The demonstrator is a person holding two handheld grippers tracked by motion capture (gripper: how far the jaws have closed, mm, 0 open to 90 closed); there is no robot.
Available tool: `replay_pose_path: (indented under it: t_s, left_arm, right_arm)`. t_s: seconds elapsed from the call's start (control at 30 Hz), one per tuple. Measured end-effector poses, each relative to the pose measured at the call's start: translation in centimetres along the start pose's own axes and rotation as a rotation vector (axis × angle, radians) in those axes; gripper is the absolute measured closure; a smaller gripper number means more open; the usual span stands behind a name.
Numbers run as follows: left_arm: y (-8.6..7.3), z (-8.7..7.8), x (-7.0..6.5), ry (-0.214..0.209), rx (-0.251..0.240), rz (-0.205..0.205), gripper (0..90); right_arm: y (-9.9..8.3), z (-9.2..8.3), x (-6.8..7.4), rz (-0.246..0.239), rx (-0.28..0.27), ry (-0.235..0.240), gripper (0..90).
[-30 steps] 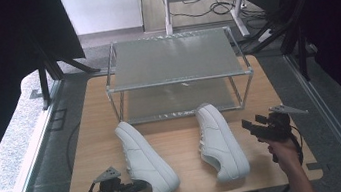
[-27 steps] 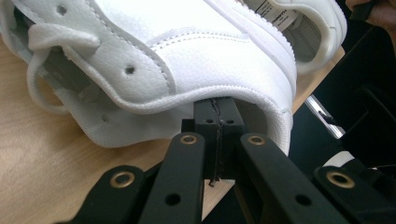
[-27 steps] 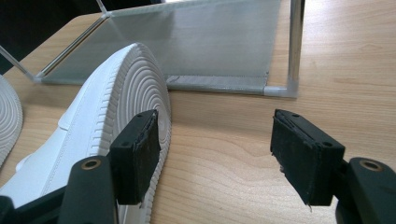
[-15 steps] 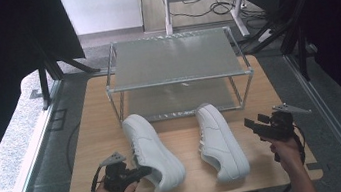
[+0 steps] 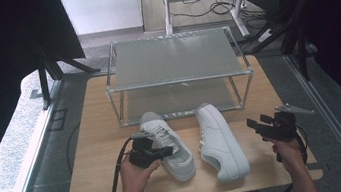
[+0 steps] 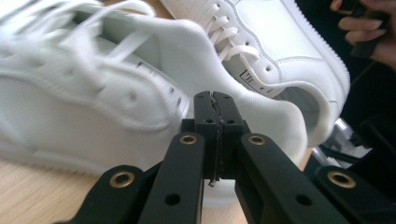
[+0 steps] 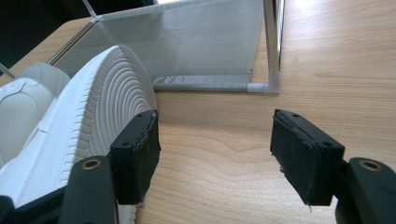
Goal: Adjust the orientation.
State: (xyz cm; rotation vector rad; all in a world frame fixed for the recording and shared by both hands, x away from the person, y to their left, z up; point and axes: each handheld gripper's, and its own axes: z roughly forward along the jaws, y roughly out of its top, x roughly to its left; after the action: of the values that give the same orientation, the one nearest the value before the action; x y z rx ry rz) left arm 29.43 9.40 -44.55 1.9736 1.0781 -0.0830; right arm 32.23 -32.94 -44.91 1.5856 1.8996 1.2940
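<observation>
The left gripper (image 5: 165, 151) is seen near the front edge of the wooden table (image 5: 95, 187), with its jaws pressed fully together and nothing held between them. In the left gripper view the closed jaw tips lie right against the heel side of the left shoe (image 6: 93, 93), though contact cannot be confirmed. The right gripper (image 5: 259, 128) is held at the right near side, its jaws spread wide and empty; in the right gripper view the sole of the right shoe (image 7: 93, 126) is seen just beside one pad. Both white shoes are set side by side at the table's middle, toes pointing far. Beyond them a two-tier metal rack (image 5: 173, 57) is placed, the toes just at its lower shelf.
</observation>
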Motion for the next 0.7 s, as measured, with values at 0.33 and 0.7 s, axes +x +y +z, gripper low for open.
replay_pose_path:
  t_s: [0.33, 0.7]
  left_arm:
    - [-0.7, 1.8, -0.1, 0.006, 0.046, 0.003, 90.0]
    - [-1.4, 0.2, 0.3, 0.045, 0.092, 0.046, 90.0]
  right_arm:
    - [-0.1, 0.0, -0.1, 0.001, 0.004, -0.004, 33.3]
    - [-0.2, -0.2, -0.6, 0.011, 0.0, -0.012, 33.4]
